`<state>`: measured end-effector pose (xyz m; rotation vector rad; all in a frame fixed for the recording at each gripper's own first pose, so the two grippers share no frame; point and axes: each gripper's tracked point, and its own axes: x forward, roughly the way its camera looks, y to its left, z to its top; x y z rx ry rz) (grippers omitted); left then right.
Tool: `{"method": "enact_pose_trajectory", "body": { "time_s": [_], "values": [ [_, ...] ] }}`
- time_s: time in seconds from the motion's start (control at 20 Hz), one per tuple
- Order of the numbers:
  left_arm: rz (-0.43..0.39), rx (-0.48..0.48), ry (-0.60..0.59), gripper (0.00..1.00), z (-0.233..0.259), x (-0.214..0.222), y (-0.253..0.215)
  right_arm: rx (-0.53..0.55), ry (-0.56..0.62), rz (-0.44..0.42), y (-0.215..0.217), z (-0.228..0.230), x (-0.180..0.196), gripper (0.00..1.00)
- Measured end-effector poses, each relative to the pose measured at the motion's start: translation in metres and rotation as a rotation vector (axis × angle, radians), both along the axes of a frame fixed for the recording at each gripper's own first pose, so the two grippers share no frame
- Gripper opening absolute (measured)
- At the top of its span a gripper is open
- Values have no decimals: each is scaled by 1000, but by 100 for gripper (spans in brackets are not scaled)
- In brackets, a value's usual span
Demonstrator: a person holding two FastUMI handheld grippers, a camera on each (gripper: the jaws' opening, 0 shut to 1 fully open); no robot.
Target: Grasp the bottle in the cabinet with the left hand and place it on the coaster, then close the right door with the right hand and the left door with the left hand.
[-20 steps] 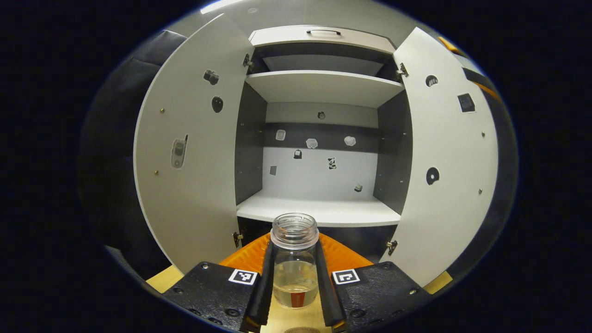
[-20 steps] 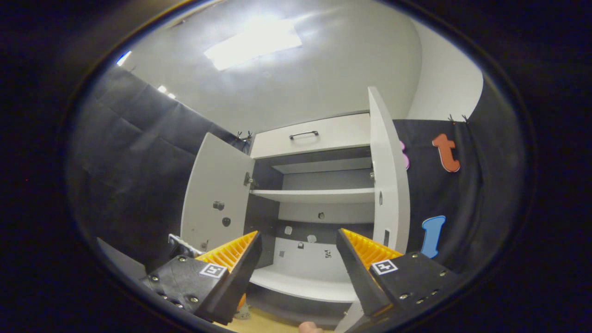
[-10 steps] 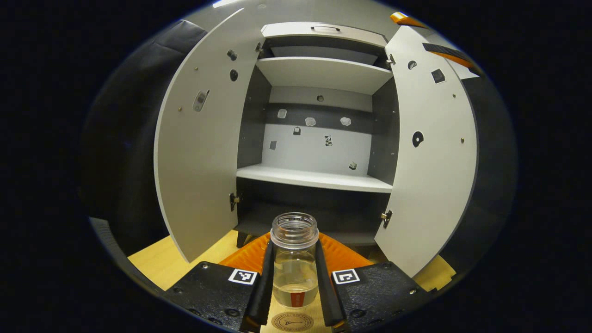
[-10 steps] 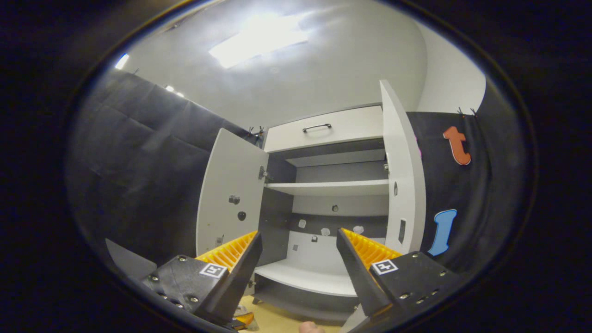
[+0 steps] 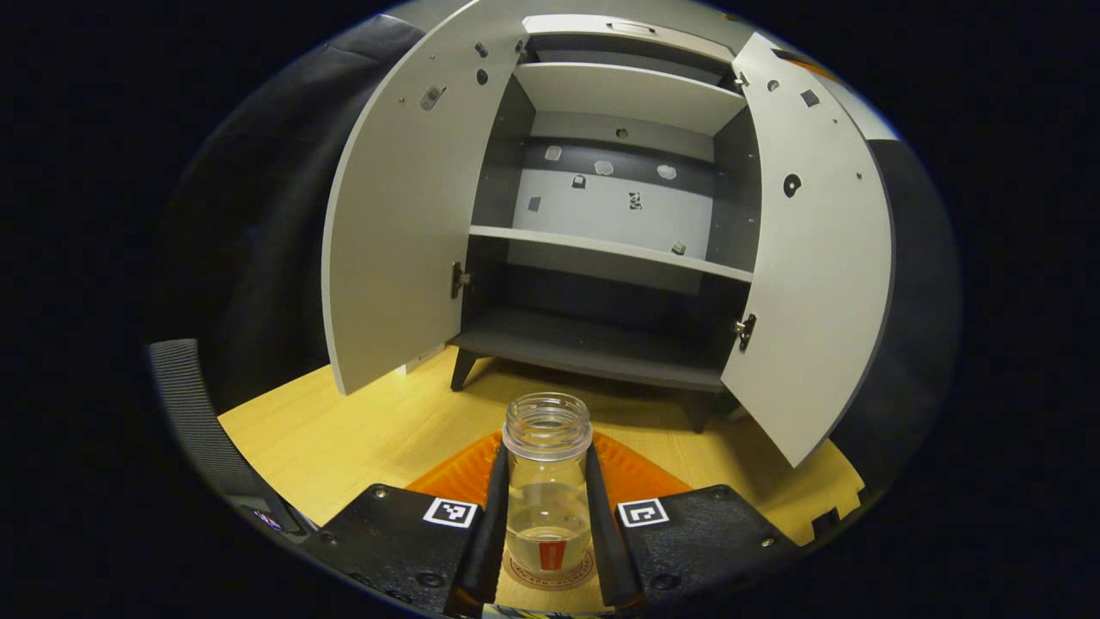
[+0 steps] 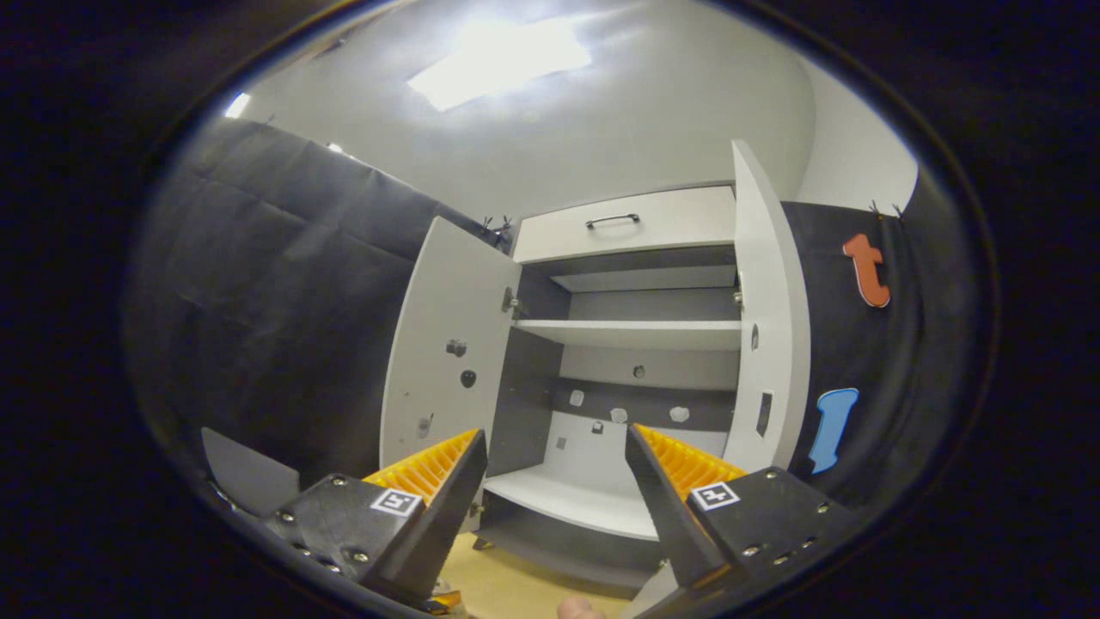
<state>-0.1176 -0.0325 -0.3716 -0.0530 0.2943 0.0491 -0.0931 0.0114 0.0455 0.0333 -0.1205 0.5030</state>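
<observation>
Placing step under way: left gripper (image 5: 546,516) clamping bottle (image 5: 547,481), setting its base on coaster (image 5: 550,574) on bench (image 5: 361,430). Right gripper (image 6: 556,481) hanging wide, holding nothing, facing cabinet (image 6: 636,344). Needing release next, then closing right door (image 6: 769,344).

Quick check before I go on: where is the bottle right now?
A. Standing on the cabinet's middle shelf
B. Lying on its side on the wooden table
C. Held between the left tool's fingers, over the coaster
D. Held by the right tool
C: in the left gripper view the bottle stands upright between the left tool's fingers, its base right over the round coaster.
</observation>
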Motion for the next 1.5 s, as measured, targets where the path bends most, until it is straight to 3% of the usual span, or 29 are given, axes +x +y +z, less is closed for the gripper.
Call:
{"method": "enact_pose_trajectory", "body": {
  "time_s": [0.2,0.35,0.4,0.45,0.7,1.0,1.05,1.4,1.5],
  "values": [
    [8,18,45,46,-29,-2,4,-4,5,4,-2,-1,-6,98],
    [-3,34,19,47,-30,-3,2,-8,12,-3,-5,-3,-4,98],
    [-8,41,15,43,-29,-3,1,-7,20,-5,-6,-5,-4,94],
    [-8,44,7,48,-26,-2,0,-7,25,-9,-8,-6,-4,98],
    [5,55,19,48,-29,-6,-2,-2,27,-18,-11,-5,-1,98],
    [11,58,47,84,-34,-25,-3,5,41,-17,-11,-9,1,98],
    [5,62,47,78,-32,-25,-4,5,46,-18,-12,-12,0,98],
    [-19,27,11,81,-15,-27,-11,13,54,-34,-19,-13,0,98],
    [-37,36,-11,86,-4,-28,-14,12,50,-39,-20,-12,0,98]
  ]
}}
